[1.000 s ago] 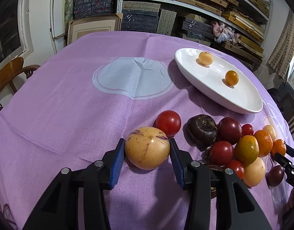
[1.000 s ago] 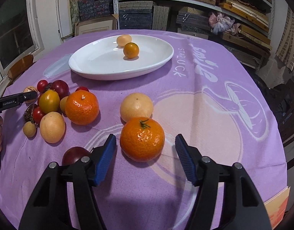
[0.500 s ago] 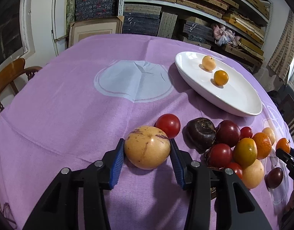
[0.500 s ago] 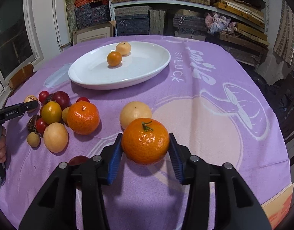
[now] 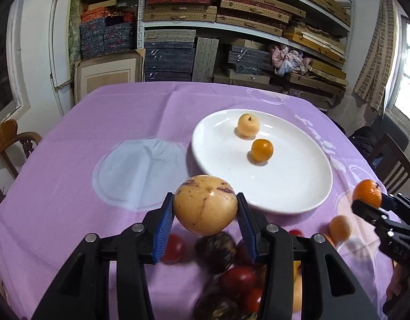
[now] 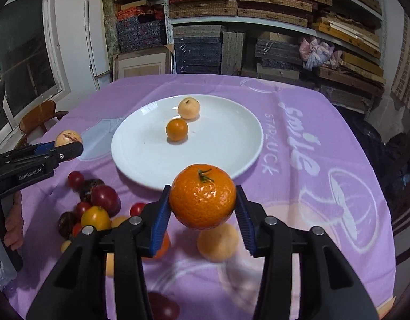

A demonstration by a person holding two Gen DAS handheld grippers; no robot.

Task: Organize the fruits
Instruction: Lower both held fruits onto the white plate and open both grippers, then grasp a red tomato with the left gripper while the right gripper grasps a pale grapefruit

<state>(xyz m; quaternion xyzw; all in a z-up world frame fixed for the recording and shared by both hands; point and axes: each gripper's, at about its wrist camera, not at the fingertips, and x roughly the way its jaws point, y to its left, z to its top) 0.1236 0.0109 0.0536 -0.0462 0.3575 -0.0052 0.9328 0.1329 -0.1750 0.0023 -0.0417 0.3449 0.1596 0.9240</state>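
Both grippers carry fruit clear of the purple tablecloth (image 5: 71,160): left gripper (image 5: 205,210) clamped on a round tan purple-streaked fruit (image 5: 205,205), right gripper (image 6: 202,204) clamped on a round orange mandarin (image 6: 202,196), stem up. The oval white ceramic plate (image 6: 218,160) lies straight ahead of both at the table's middle, near rim just past each fruit, long axis left-right in the right view. Right gripper looks better centred; neither fruit has a long axis.
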